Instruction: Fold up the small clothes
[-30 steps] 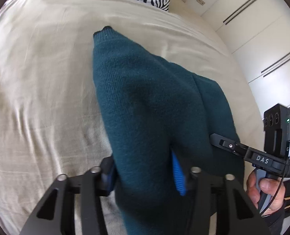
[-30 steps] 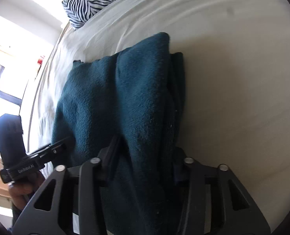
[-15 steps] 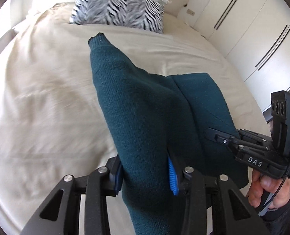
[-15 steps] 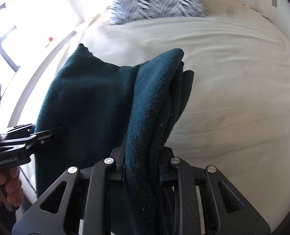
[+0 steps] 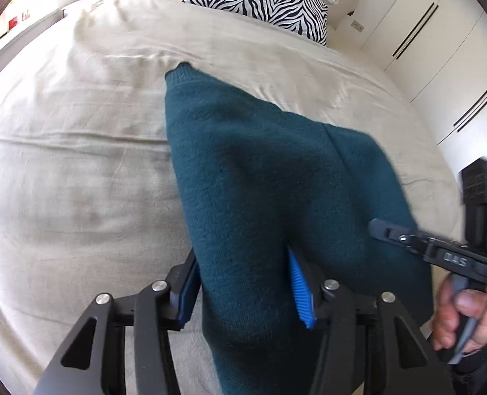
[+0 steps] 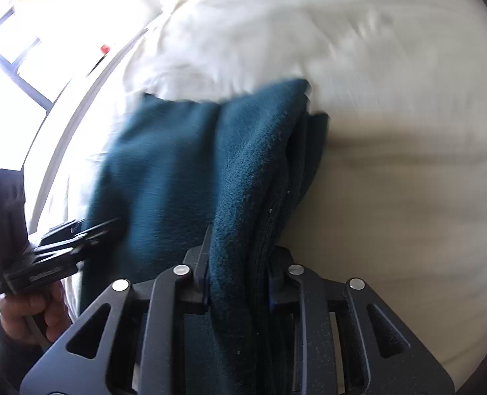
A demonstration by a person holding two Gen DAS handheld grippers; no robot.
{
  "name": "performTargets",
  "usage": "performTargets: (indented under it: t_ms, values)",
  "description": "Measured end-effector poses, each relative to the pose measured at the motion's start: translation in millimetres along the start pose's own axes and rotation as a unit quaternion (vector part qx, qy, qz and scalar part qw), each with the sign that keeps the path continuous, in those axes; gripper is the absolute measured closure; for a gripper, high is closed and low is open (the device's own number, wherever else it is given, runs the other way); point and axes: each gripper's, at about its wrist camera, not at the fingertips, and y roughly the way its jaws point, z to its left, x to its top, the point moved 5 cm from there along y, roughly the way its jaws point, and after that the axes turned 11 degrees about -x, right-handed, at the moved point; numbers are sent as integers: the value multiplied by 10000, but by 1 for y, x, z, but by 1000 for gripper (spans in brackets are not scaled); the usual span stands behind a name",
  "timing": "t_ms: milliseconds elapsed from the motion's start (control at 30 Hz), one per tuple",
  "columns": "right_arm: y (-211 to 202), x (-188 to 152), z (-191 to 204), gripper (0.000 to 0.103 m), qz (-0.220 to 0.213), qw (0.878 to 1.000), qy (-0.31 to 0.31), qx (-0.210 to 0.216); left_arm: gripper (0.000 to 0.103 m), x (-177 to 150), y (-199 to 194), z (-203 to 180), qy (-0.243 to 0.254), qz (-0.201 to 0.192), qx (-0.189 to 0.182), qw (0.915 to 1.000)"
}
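Carrying a teal sweater [image 5: 259, 177], already doubled over but not yet laid flat, above the bed [image 5: 79, 164], the left gripper [image 5: 243, 283] grasps one thick edge as its jaws ease apart, while the right gripper [image 6: 238, 279] pinches the other, jaws also loosening.
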Motion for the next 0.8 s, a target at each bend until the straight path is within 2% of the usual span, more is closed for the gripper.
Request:
performTargets:
  t_ms: [100, 233, 300, 433, 467, 500, 567, 600, 633, 733, 800]
  values:
    - [7, -8, -13, 75, -22, 9993, 171, 330, 49, 1, 2, -6, 180, 21, 148, 9997]
    - [8, -11, -19, 74, -26, 9978, 276, 604, 44, 2, 5, 0, -53, -47, 3, 10000]
    - [0, -15, -30, 69, 1, 9962, 474, 734, 45, -8, -4, 4, -41, -152, 5, 9999]
    - [-21, -15, -41, 56, -249, 9960, 737, 440, 44, -12, -29, -7, 84, -637, 237, 9977]
    - [-29, -16, -44, 53, -383, 9957, 770, 339, 38, -12, -37, -12, 176, -822, 373, 9958]
    - [-40, -19, -48, 52, -504, 9951, 808, 248, 27, -12, -46, -17, 284, -1017, 500, 9932]
    - [-58, -24, -55, 52, -721, 9936, 872, 71, 13, -12, -67, -28, 513, -1435, 795, 9851]
    - [-68, -25, -56, 52, -846, 9925, 884, -66, 6, -13, -81, -35, 660, -1687, 967, 9787]
    - [-73, -23, -56, 52, -925, 9917, 882, -140, 3, -14, -94, -44, 843, -1933, 1137, 9709]
    - [-105, -20, -48, 52, -1341, 9877, 763, -257, 0, -14, -125, -64, 1255, -2436, 1483, 9502]
    - [-134, -17, -36, 52, -1804, 9811, 529, -465, 0, -13, -149, -80, 1490, -2833, 1817, 9298]
